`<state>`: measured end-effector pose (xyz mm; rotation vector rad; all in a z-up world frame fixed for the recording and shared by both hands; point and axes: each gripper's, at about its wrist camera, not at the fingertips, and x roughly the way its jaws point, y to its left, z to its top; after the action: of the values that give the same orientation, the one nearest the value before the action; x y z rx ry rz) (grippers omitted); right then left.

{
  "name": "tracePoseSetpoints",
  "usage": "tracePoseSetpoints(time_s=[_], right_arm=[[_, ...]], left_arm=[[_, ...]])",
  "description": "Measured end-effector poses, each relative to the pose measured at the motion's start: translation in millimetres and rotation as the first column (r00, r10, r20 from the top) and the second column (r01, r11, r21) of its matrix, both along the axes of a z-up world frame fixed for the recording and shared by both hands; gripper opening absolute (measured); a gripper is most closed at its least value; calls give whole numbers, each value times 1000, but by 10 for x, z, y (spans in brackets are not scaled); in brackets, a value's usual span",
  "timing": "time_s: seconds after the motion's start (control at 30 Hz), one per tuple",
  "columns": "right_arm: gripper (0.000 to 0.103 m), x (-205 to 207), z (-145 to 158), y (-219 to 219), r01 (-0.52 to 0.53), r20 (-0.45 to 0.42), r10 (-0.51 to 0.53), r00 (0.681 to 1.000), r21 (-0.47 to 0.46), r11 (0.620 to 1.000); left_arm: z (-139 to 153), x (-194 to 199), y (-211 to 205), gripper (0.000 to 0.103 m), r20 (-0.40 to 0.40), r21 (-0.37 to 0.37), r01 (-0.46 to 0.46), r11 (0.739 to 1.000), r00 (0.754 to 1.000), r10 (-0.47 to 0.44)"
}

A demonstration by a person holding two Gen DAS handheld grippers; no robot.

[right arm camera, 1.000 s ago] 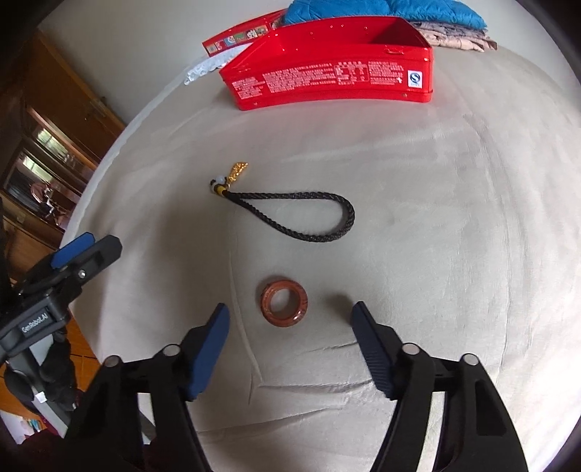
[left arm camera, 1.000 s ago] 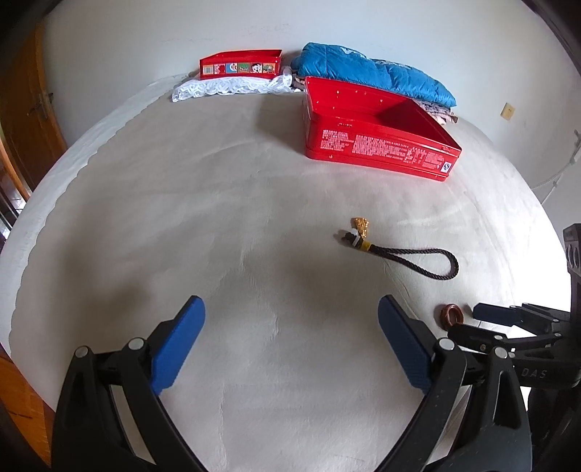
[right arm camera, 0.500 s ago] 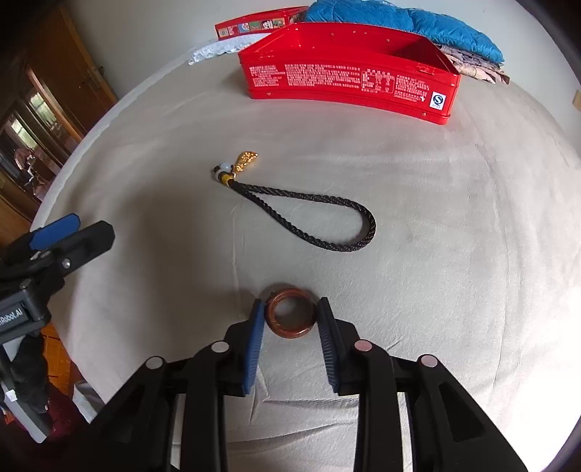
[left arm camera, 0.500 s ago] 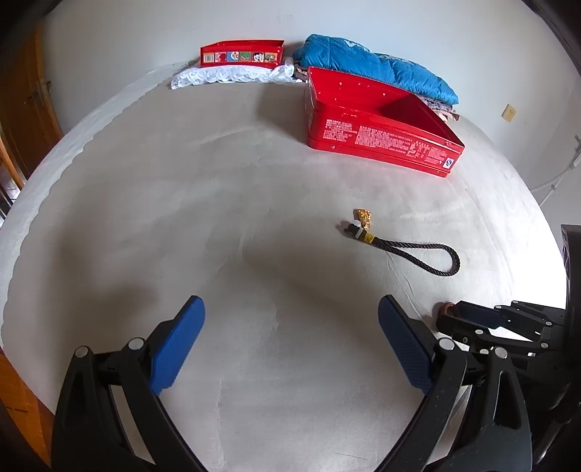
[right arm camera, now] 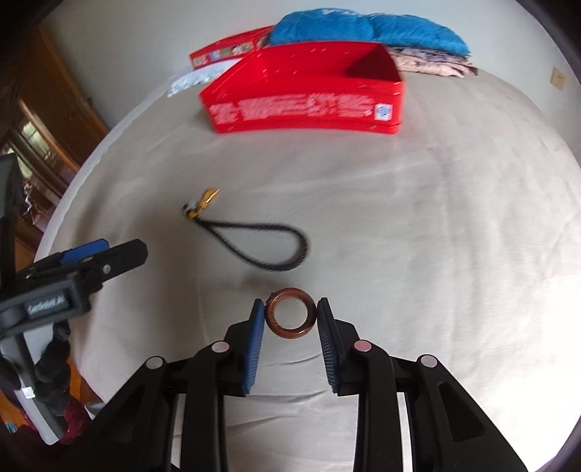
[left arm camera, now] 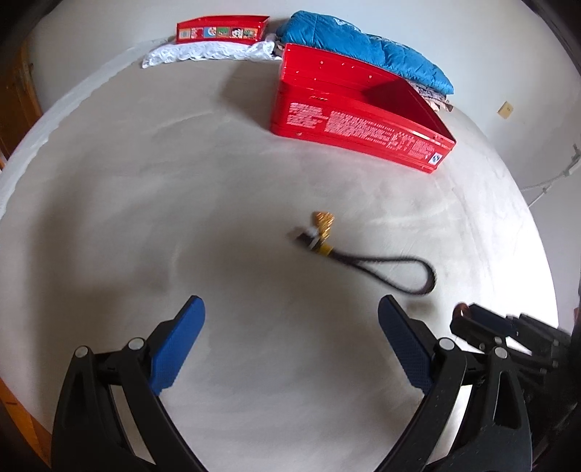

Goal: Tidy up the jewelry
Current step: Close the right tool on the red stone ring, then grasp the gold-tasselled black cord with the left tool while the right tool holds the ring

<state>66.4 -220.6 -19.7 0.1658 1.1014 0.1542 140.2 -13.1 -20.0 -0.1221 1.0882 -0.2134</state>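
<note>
The bed (right arm camera: 435,218) spreads pale; at its far side sits the open red tin (right arm camera: 305,105). Near, the right hand-held gripper (right arm camera: 291,319) clenches the brown ring (right arm camera: 290,318); the left hand-held gripper (left arm camera: 290,348) gapes, released. Next: carry the ring to the tin, I'd say.

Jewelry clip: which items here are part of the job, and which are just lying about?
Part of the job:
- brown ring, between the right gripper fingers
- black cord with gold charm
- open red tin

Lying about:
- blue quilt
- white lace cloth
- small red cartoon box
</note>
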Motion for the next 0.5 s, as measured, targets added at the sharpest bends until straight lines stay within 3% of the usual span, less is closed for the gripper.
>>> tracePoseSetpoints(time_s=[0.2,0.33,0.5], right_arm=[[30,0,31,-198,16,8,-16,1000,13,1000],[30,80,-13,-257,16,2,-16,1000,28,999],[30,144,-40,-277,2,1,-2,1000,34,999]], left_arm=[[-23,294,-194,94,-49,-23,-7,1000,999,6],[-77,415,-278,75,-79,-13,4,1000,997,-5],[-189,557,-313,75,-132,-40,-6,999,991,1]])
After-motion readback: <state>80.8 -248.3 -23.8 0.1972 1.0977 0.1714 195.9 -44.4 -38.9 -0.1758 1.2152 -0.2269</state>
